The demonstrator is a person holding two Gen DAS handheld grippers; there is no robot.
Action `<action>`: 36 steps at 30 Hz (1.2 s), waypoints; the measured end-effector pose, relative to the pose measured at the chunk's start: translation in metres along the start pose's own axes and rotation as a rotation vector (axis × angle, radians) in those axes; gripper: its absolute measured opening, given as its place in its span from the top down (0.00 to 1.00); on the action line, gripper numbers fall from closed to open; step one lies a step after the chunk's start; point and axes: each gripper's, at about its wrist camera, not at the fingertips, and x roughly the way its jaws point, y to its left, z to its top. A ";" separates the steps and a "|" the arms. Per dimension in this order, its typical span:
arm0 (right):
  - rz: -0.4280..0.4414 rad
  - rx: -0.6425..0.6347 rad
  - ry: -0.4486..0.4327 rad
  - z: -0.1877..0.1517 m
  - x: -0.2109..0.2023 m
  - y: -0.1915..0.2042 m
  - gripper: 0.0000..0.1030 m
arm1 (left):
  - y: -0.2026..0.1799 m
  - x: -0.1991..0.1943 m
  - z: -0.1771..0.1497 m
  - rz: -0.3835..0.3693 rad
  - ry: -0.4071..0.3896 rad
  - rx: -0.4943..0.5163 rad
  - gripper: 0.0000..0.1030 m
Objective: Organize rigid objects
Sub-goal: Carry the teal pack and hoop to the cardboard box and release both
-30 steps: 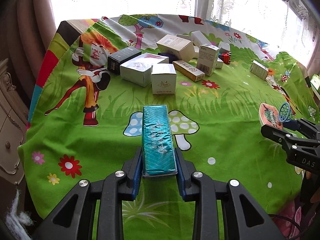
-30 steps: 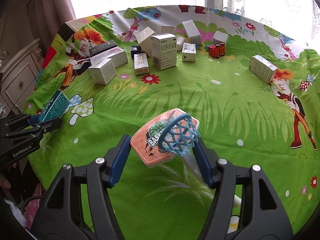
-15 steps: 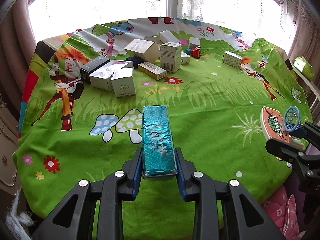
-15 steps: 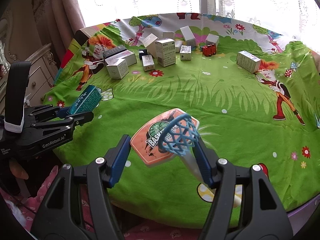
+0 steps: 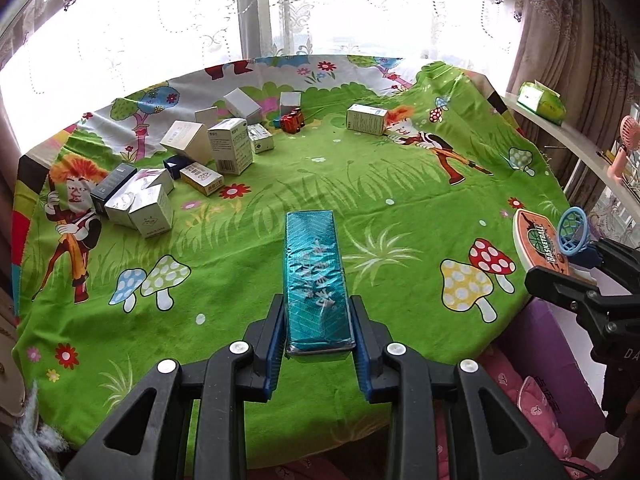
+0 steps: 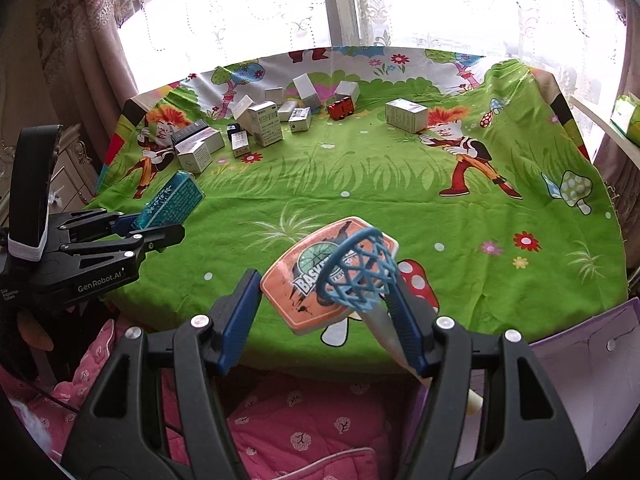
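My left gripper (image 5: 318, 320) is shut on a long teal foil-wrapped box (image 5: 314, 276), held above the near edge of the table; the box also shows in the right wrist view (image 6: 172, 200). My right gripper (image 6: 324, 300) is shut on an orange toy basketball backboard (image 6: 316, 276) with a blue hoop (image 6: 358, 266); the toy also shows in the left wrist view (image 5: 540, 240). Both grippers hover at the table's near edge, left gripper (image 6: 132, 232) to the left of the right one (image 5: 576, 276).
Several small white and dark boxes (image 5: 224, 148) cluster at the far left of the green cartoon tablecloth (image 5: 360, 184). A red toy car (image 5: 292, 120) and a lone white box (image 5: 366, 120) lie at the back. A pink cushion (image 6: 300, 420) lies below the edge; a shelf (image 5: 560, 128) stands right.
Both grippers have pulled back toward the near edge of the table and risen, still holding the teal box and the basketball toy. The table objects have not moved.
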 end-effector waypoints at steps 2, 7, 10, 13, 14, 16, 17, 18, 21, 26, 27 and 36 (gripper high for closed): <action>-0.017 0.024 -0.009 -0.004 -0.008 -0.011 0.35 | -0.014 -0.003 0.002 -0.018 0.001 0.021 0.70; -0.077 0.069 -0.031 -0.015 -0.033 -0.041 0.35 | -0.067 -0.015 0.005 -0.083 -0.020 0.148 0.70; -0.120 0.105 -0.037 -0.024 -0.048 -0.062 0.35 | -0.097 -0.018 0.006 -0.140 -0.017 0.208 0.70; -0.154 0.143 -0.040 -0.037 -0.061 -0.081 0.35 | -0.125 -0.016 0.002 -0.172 0.001 0.268 0.70; -0.162 0.154 -0.038 -0.041 -0.063 -0.086 0.35 | -0.133 -0.016 0.000 -0.180 0.007 0.288 0.70; -0.178 0.174 -0.033 -0.050 -0.067 -0.096 0.35 | -0.148 -0.016 -0.005 -0.199 0.021 0.327 0.70; -0.184 0.186 -0.030 -0.054 -0.068 -0.100 0.35 | -0.155 -0.016 -0.007 -0.208 0.025 0.345 0.70; -0.189 0.201 -0.027 -0.059 -0.069 -0.105 0.35 | -0.163 -0.017 -0.010 -0.218 0.030 0.366 0.70; -0.201 0.234 -0.017 -0.070 -0.070 -0.118 0.35 | -0.186 -0.015 -0.015 -0.253 0.053 0.435 0.69; -0.276 0.236 -0.012 -0.081 -0.078 -0.133 0.35 | -0.231 -0.001 -0.012 -0.316 0.115 0.537 0.69; -0.305 0.237 -0.009 -0.083 -0.081 -0.138 0.35 | -0.238 -0.001 -0.011 -0.332 0.115 0.543 0.69; -0.451 0.370 0.065 -0.107 -0.098 -0.192 0.34 | -0.256 0.006 -0.016 -0.544 0.092 0.472 0.52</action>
